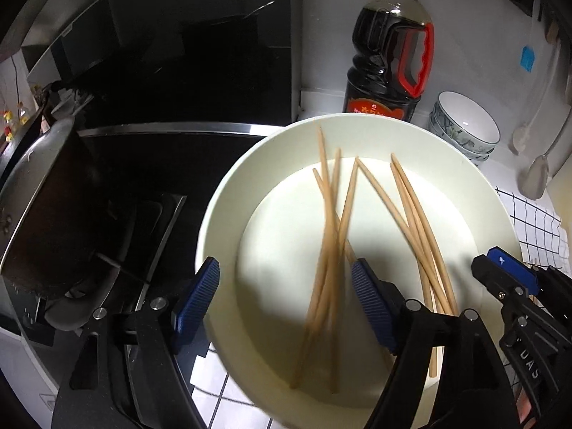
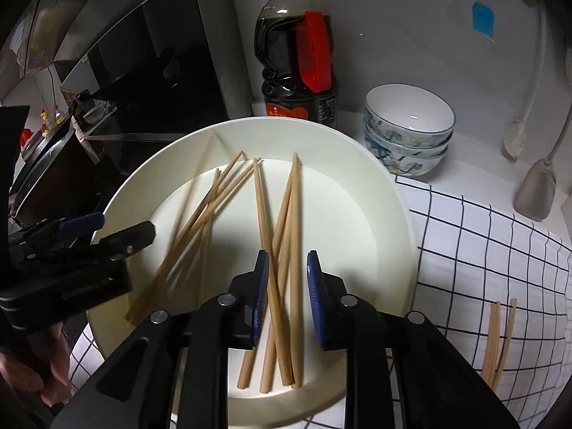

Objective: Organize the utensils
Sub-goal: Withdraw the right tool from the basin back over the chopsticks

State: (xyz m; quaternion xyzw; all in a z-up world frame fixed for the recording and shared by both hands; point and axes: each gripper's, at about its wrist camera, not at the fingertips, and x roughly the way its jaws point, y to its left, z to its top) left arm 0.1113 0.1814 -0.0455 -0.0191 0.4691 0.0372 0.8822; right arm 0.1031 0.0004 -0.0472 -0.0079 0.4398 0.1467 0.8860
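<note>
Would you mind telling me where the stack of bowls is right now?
The bowls stand against the back wall in the right wrist view, right of the soy sauce bottle and just beyond the plate.

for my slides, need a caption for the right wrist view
Right gripper open over wooden chopsticks lying in a white plate on a checked cloth.

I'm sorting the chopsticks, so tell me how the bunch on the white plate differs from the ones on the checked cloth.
The wooden chopsticks on the round white plate are many and lie scattered and crossing; the wooden chopsticks on the black-and-white checked cloth are only a few, lying close together, nearly parallel. The plate group sits under the two grippers; the cloth group lies apart, to the right of the plate. Both look like the same plain light wood.
</note>
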